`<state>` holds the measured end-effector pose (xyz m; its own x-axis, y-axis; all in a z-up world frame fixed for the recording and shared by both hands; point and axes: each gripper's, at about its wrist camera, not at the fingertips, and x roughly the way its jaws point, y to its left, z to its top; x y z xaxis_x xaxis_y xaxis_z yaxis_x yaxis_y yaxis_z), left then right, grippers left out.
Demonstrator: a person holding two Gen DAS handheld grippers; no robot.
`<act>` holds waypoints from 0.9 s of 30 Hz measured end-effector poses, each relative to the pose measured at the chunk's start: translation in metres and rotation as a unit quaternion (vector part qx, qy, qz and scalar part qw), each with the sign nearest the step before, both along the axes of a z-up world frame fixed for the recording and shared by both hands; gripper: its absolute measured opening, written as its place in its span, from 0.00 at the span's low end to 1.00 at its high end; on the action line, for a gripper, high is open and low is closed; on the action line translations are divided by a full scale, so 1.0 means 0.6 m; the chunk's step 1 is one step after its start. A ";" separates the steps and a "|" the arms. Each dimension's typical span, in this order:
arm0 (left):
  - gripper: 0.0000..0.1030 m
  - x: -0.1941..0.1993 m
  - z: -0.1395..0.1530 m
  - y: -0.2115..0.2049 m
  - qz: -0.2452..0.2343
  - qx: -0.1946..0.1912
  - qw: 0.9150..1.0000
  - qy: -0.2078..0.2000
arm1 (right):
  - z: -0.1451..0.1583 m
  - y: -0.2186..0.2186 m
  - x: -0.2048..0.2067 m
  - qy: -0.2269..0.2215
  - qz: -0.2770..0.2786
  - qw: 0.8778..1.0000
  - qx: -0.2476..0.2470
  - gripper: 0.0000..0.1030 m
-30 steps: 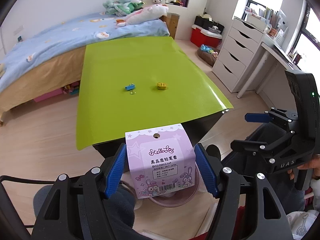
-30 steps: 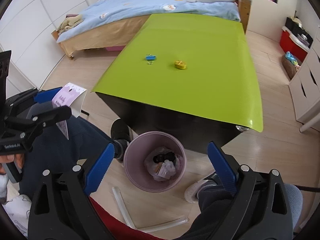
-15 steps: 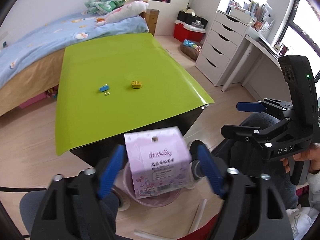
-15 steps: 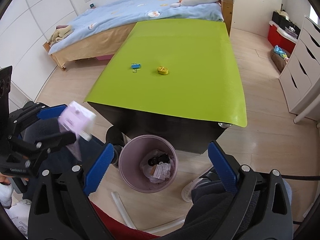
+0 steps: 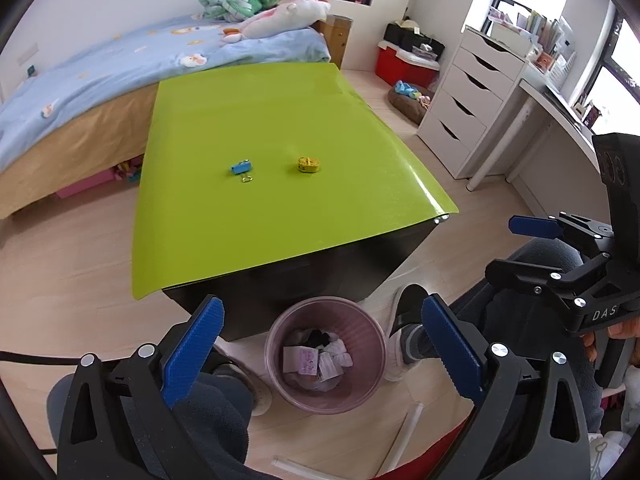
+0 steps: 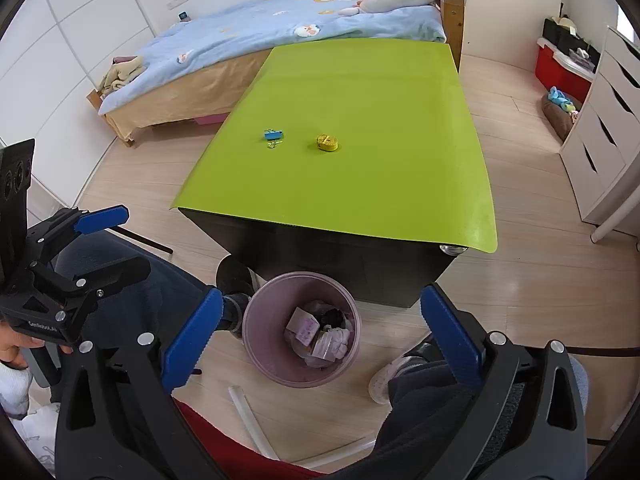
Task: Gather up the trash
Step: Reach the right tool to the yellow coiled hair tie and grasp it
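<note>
A pink waste bin (image 5: 277, 364) (image 6: 256, 344) stands on the floor in front of the green table (image 5: 260, 120) (image 6: 360, 80). A pink printed box (image 5: 306, 360) (image 6: 306, 328) lies inside it on crumpled paper. My left gripper (image 5: 320, 304) (image 6: 128, 240) hangs above the bin, its jaws opening with nothing between them. My right gripper (image 6: 320, 294) (image 5: 516, 248) hovers beside it, jaws also opening and empty. On the table lie a blue binder clip (image 5: 241, 167) (image 6: 273, 134) and a small yellow item (image 5: 308, 165) (image 6: 327, 142).
The person's legs and shoes (image 5: 404, 336) flank the bin. Clear plastic tubes (image 6: 252, 416) lie on the floor nearby. A bed (image 5: 100, 80) stands behind the table. White drawers (image 5: 468, 100) and a red box (image 5: 404, 68) line the right side.
The left gripper let go of the pink box, which dropped into the bin. Its jaws spread wide. The right gripper stayed beside it.
</note>
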<state>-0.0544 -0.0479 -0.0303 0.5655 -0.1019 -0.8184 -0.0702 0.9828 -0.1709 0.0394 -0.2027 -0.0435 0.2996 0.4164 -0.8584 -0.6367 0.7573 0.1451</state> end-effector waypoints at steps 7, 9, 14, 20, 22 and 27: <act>0.93 0.000 0.000 0.012 0.009 -0.001 1.000 -0.002 | 0.000 0.010 0.001 0.001 0.004 1.000 -0.002 0.96; 0.93 0.002 -0.001 0.013 0.014 0.000 1.000 -0.001 | 0.000 0.013 0.003 0.001 0.004 1.000 -0.002 0.96; 0.93 0.008 -0.005 0.027 0.025 0.002 1.000 0.002 | 0.000 0.021 0.010 0.004 0.006 1.000 0.000 0.96; 0.93 0.017 -0.005 0.051 0.044 0.002 0.999 0.000 | 0.005 0.053 0.047 0.003 0.010 1.000 -0.002 0.96; 0.93 0.021 -0.006 0.059 0.049 0.001 0.999 0.002 | 0.005 0.069 0.066 0.005 0.012 1.000 -0.002 0.96; 0.93 0.028 -0.005 0.076 0.060 0.005 0.998 0.000 | -0.003 0.116 0.121 0.019 0.013 1.000 -0.006 0.96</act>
